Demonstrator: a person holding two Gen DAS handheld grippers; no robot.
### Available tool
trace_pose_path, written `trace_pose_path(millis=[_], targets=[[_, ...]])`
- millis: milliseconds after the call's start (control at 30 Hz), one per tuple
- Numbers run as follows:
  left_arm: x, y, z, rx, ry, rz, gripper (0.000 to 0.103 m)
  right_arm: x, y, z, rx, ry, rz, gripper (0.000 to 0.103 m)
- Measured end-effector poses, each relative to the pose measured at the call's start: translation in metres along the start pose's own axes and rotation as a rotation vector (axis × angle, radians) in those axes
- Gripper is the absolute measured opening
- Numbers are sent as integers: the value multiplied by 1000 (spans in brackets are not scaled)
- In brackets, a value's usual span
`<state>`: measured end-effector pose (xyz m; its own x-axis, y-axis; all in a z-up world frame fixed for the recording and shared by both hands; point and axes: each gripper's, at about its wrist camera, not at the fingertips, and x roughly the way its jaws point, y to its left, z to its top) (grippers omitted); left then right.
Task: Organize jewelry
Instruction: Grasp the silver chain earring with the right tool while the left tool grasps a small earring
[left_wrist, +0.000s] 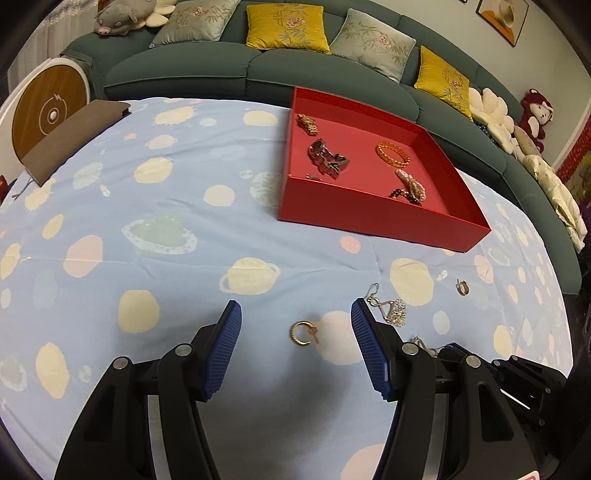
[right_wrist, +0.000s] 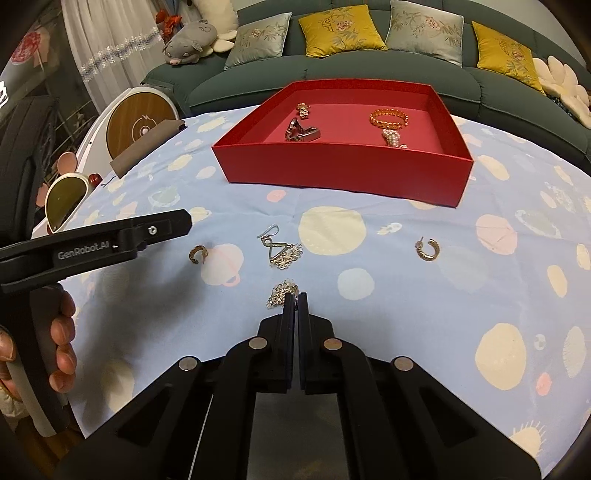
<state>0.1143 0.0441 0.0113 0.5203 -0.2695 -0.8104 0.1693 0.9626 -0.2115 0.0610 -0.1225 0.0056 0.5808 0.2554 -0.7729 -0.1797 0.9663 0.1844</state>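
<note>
right hand-held gripper (right_wrist: 295, 297) is pinched fully closed on the filigree earring (right_wrist: 281, 293), catching only its edge, so it could slip out on the lift. left hand-held gripper (left_wrist: 295, 325) hangs well open around the gold hoop earring (left_wrist: 303, 333) lying flat on the worktop (left_wrist: 147, 258); thin thing, pads may snag cloth instead. red tray (right_wrist: 343, 173) sits further back, so a loose grip means a drop.

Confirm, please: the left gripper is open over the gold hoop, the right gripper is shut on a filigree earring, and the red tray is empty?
Not quite: the red tray already holds jewelry, as the right wrist view shows. The rest stands: left gripper open over the gold hoop, right gripper shut on a filigree earring.
</note>
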Motion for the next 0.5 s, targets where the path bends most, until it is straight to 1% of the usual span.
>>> trace_pose_path(millis=[200,433,500], targets=[[20,-28,1,44,20,-21,60,-12,-23,-9,34,-1,-9,1],[44,-42,4,80,22,4,60,-23,-44,-16,73,-9,-19,1],[45,-46,5,94,8,8,58,-27,-48,-17,78,-14,-20,1]])
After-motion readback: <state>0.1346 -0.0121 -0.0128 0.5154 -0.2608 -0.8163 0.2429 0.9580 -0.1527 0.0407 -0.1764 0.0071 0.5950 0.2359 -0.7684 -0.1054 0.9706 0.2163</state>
